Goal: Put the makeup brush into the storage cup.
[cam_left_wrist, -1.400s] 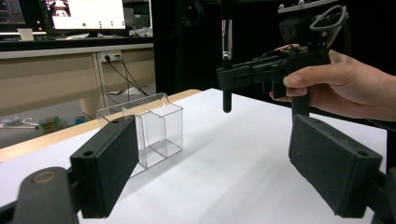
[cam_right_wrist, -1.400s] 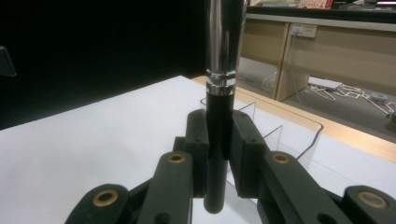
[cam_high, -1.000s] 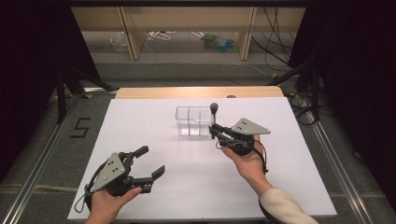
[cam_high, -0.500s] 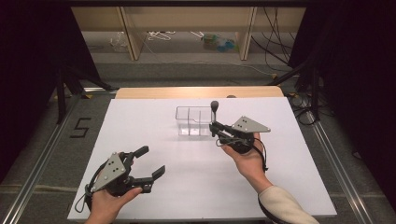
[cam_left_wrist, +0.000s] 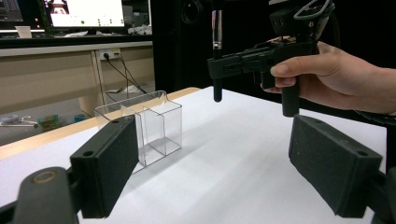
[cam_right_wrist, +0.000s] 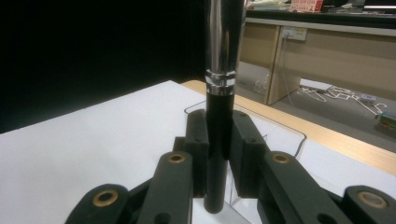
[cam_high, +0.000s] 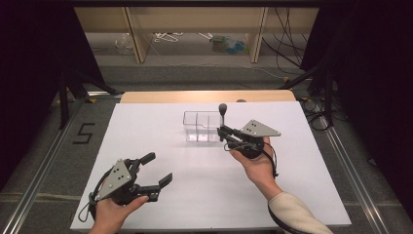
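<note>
Right hand-held gripper clenched on upright brush — beside clear box, left hand-held gripper released

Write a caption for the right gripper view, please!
Black tool clamps an upright black-and-chrome stick above the clear plastic box.

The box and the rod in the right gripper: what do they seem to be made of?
Box: apparently clear, glossy plastic; the table shows through its walls. Rod: upper part looks like polished metal, with bright reflections; lower part is smooth and black, perhaps plastic or rubber.
</note>
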Tool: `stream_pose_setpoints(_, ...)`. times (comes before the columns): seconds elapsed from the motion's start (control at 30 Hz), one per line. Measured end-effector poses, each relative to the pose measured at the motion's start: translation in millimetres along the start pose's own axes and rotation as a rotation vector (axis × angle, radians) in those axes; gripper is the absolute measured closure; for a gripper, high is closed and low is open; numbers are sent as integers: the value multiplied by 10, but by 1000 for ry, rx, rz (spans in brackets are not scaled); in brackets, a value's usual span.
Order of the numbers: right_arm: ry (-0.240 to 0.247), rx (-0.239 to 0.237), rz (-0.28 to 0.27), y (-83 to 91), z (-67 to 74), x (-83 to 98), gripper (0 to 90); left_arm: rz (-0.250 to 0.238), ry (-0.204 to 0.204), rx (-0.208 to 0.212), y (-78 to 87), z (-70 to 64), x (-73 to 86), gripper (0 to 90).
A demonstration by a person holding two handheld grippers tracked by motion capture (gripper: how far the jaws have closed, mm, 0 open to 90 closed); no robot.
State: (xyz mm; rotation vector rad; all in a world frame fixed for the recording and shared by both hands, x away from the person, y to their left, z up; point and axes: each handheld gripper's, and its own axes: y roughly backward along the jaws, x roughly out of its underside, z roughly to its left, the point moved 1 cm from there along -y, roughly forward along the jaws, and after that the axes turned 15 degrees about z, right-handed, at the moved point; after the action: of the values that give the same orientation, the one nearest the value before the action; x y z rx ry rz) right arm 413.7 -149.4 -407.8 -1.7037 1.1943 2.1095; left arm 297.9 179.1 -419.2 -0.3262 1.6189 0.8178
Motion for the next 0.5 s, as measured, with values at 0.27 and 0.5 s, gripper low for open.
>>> stream_pose_setpoints(0.27,-4,4,4,-15,-19,-22,794,0,0,-1,-3,1,1,159)
stream_pose_setpoints(0.5,1,13,3,-32,-41,-41,794,0,3,1,-4,0,3,159)
